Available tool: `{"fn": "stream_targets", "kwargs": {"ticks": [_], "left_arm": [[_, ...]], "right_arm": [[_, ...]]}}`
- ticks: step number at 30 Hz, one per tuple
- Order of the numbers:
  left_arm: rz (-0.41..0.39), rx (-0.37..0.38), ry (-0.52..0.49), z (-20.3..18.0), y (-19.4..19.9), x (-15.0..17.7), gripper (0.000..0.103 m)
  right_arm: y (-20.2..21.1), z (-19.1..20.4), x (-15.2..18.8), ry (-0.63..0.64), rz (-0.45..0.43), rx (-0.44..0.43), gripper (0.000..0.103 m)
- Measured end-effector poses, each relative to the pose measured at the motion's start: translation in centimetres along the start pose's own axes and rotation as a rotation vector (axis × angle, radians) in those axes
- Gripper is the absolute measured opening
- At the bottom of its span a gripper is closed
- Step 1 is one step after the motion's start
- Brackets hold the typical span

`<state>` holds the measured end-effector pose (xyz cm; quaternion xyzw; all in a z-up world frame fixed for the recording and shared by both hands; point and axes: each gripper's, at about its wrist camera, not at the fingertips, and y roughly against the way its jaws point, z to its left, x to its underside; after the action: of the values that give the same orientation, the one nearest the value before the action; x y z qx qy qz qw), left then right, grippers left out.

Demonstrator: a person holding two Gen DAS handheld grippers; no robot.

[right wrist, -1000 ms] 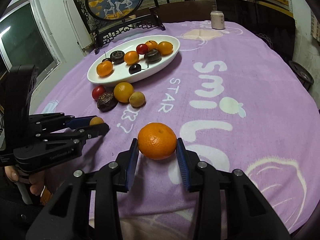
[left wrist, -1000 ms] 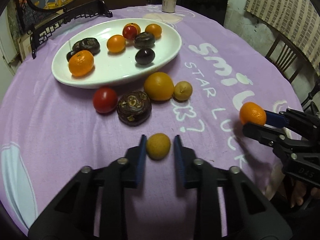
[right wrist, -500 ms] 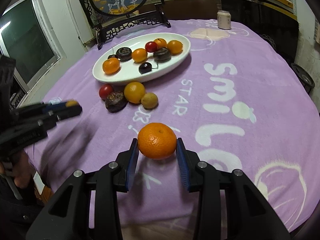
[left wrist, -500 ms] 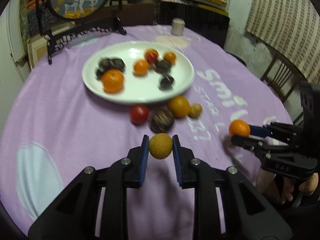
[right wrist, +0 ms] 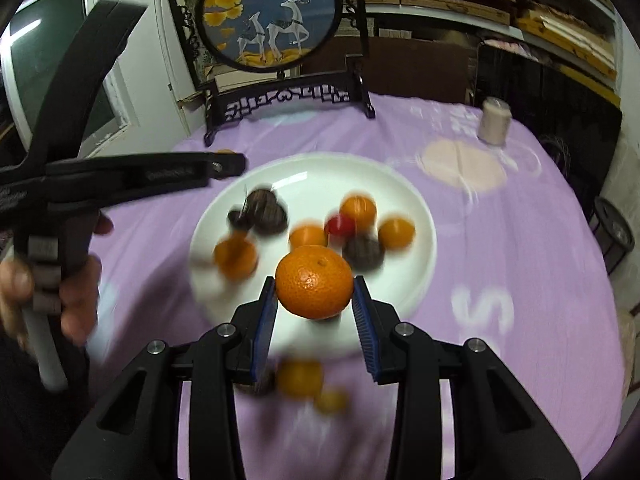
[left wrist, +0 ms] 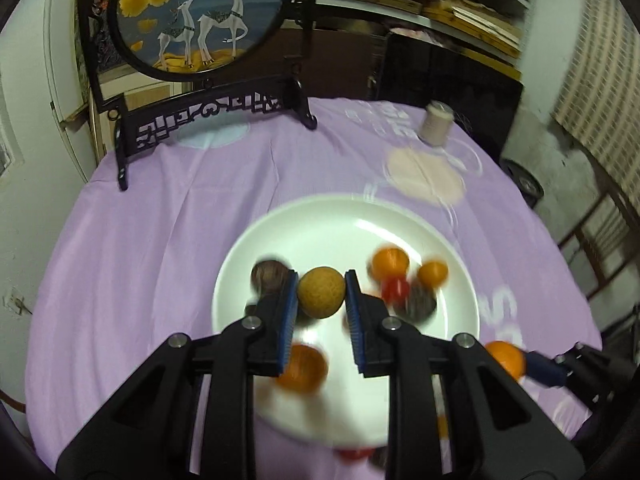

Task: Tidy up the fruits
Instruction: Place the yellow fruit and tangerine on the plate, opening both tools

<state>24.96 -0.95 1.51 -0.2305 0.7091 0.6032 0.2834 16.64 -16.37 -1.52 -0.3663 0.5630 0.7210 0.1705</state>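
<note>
My left gripper (left wrist: 322, 294) is shut on a small tan round fruit (left wrist: 321, 291) and holds it above the white oval plate (left wrist: 320, 216). My right gripper (right wrist: 315, 295) is shut on a mandarin (right wrist: 315, 282) and holds it over the plate's near rim (right wrist: 416, 280). The plate carries several mandarins, a red fruit (right wrist: 340, 226) and dark brown fruits (right wrist: 264, 210). The right gripper with its mandarin (left wrist: 505, 358) shows at the right in the left wrist view. The left gripper (right wrist: 224, 164) shows at the left in the right wrist view.
The round table has a purple cloth (left wrist: 160, 240). A framed deer picture on a black stand (left wrist: 200, 20) is at the back, a beige can (left wrist: 436, 128) at the back right. Loose fruits (right wrist: 300, 376) lie in front of the plate.
Both grippers have lifted and moved forward with their fruits, from over the cloth to above the plate. The plate now fills the middle of both views.
</note>
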Motion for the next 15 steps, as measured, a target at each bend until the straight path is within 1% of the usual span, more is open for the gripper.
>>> {"fn": "stream_targets", "kwargs": {"ticks": [2,3,4,6,8,10,11,15], "left_arm": [[-0.004,-0.001,0.027,0.2,-1.0,-0.2,0.024],[-0.003,0.013,0.039,0.5,-1.6,0.1,0.024],[0.002,0.025,0.04,0.6,-2.0,0.5,0.024],[0.023,0.016,0.027,1.1,-2.9,1.1,0.024],[0.033,0.011,0.031,1.5,-3.4,1.2,0.024],[0.056,0.018,0.049,1.9,-3.8,1.2,0.024],[0.055,0.025,0.051,1.9,-3.7,1.3,0.024],[0.042,0.01,0.049,1.9,-3.5,1.6,0.024]], "right_arm": [[-2.2,0.3,-1.5,0.025,-0.017,0.052,0.038],[-3.3,0.2,-1.7,0.018,-0.008,0.047,0.038],[-4.1,-0.1,-1.6,-0.003,0.004,0.019,0.038],[-5.1,-0.6,-1.0,-0.031,0.015,-0.028,0.038],[-6.1,-1.1,-0.5,-0.038,0.048,-0.007,0.038],[-6.1,-1.3,-0.5,-0.042,0.045,-0.007,0.038],[-6.0,-1.5,-0.5,-0.046,0.039,-0.006,0.038],[-6.0,-1.7,-0.7,-0.045,0.033,0.006,0.038]]}}
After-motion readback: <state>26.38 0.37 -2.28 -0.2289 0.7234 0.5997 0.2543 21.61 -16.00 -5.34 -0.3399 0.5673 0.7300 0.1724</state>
